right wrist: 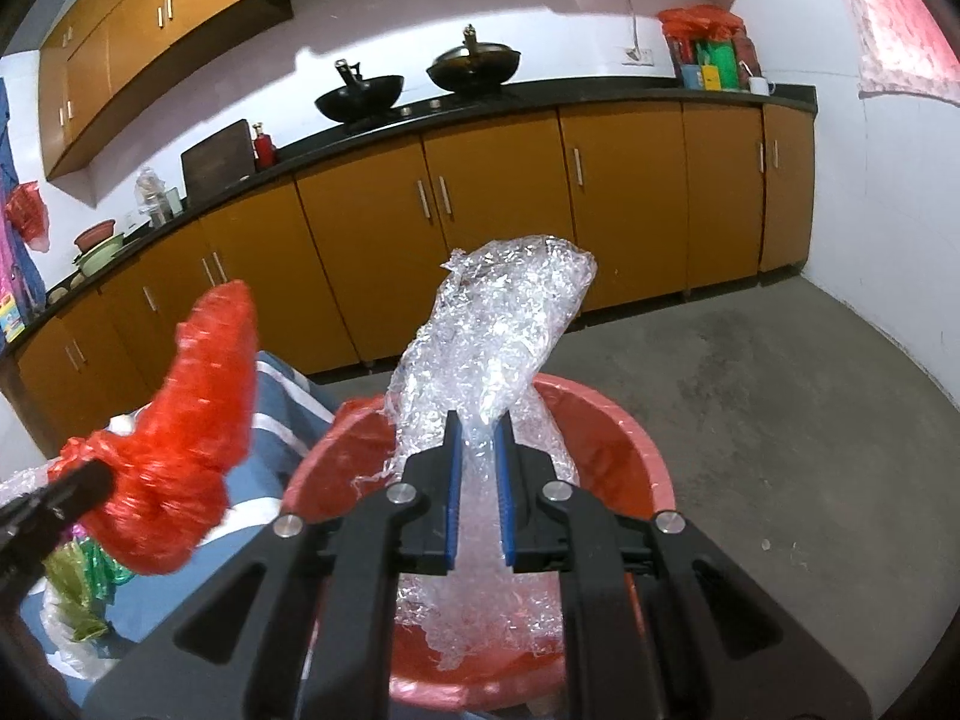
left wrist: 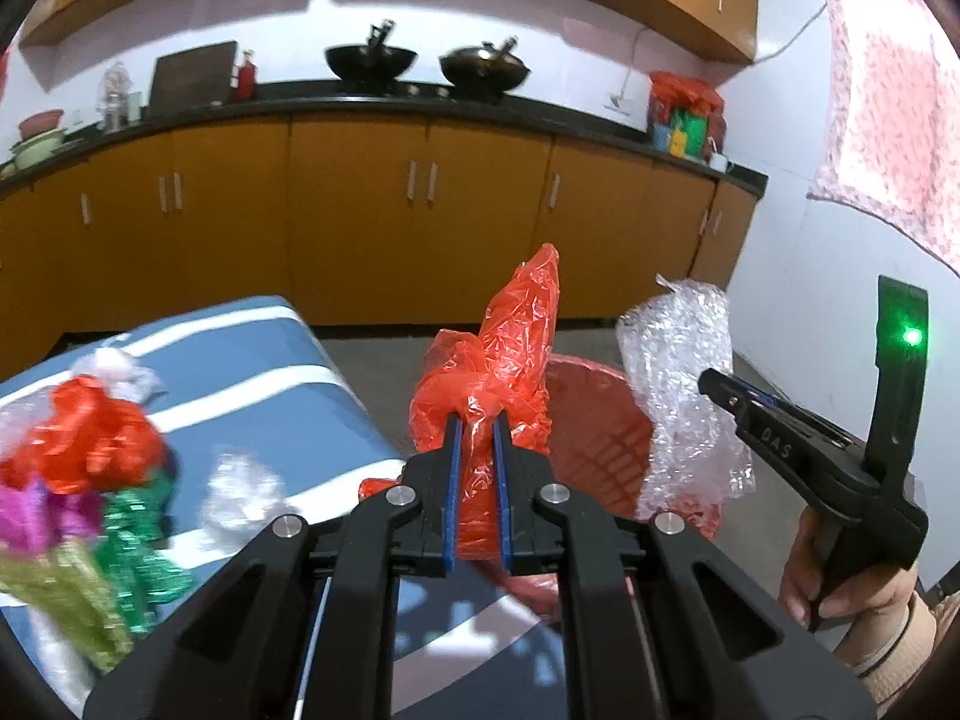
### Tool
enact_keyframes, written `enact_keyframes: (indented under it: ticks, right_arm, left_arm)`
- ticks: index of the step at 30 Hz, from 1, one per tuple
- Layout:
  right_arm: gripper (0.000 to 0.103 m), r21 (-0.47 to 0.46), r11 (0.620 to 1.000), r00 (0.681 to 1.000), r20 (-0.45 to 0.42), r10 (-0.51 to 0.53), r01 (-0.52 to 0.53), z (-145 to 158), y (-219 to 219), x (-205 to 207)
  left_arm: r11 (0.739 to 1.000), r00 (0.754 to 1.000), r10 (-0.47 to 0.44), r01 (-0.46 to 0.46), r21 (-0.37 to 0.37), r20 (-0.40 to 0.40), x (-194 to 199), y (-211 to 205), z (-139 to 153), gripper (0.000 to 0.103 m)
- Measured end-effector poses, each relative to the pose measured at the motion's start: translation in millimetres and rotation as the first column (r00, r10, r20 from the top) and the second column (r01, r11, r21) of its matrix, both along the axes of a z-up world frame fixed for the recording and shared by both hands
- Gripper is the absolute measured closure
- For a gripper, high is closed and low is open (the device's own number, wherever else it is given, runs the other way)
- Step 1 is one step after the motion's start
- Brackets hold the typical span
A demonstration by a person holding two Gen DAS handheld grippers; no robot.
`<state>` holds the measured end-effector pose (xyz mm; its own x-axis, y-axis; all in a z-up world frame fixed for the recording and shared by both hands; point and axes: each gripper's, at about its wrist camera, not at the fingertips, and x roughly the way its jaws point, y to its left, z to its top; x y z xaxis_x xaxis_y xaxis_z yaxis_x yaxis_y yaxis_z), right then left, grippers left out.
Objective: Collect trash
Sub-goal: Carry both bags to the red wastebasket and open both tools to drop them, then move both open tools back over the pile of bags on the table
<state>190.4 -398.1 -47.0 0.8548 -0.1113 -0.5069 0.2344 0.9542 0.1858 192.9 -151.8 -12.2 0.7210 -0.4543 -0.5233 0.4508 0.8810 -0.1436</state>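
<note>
Left gripper clamped on crinkled red plastic bag; right gripper clamped on crumpled clear bubble wrap, above round red plastic tub beside striped blue table.

Tub beside table, wrap over tub (bag left)

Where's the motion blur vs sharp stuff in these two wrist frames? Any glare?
Left wrist view: left gripper and its red plastic bag sharp; trash pile on the striped table smeared. Right wrist view: right gripper and clear plastic wrap crisp, wrap glinting; the red bag blurred. Both: fisheye bends the counter.
</note>
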Motion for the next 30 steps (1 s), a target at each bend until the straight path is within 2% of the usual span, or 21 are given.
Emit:
enact_keyframes:
  ticks: [10, 15, 18, 23, 28, 30]
  right_arm:
    - [0.091, 0.021, 1.0, 1.0, -0.02, 0.01, -0.01, -13, -23, 25]
    - [0.084, 0.055, 0.998, 0.999, -0.025, 0.032, -0.031, -21, -28, 26]
    - [0.072, 0.065, 0.997, 0.999, -0.027, 0.037, -0.035, -25, -31, 24]
    - [0.071, 0.08, 0.996, 0.999, -0.029, 0.031, -0.029, -27, -33, 19]
    - [0.071, 0.071, 0.997, 1.0, -0.013, 0.024, -0.023, -19, -32, 11]
    - [0.071, 0.072, 0.997, 1.0, -0.006, 0.026, -0.025, -15, -30, 8]
  left_arm:
    - [0.998, 0.998, -0.033, 0.036, 0.052, -0.063, 27, -48, -27, 0.093]
    - [0.997, 0.994, -0.045, 0.051, 0.057, -0.098, 35, -60, -33, 0.093]
    - [0.997, 0.993, -0.039, 0.046, 0.055, -0.116, 38, -60, -37, 0.089]
    - [0.999, 0.989, -0.021, 0.027, 0.033, -0.147, 42, -52, -39, 0.087]
    - [1.0, 0.992, 0.007, -0.004, 0.027, -0.127, 37, -42, -31, 0.087]
    - [1.0, 0.993, 0.019, -0.017, 0.021, -0.113, 33, -35, -25, 0.084]
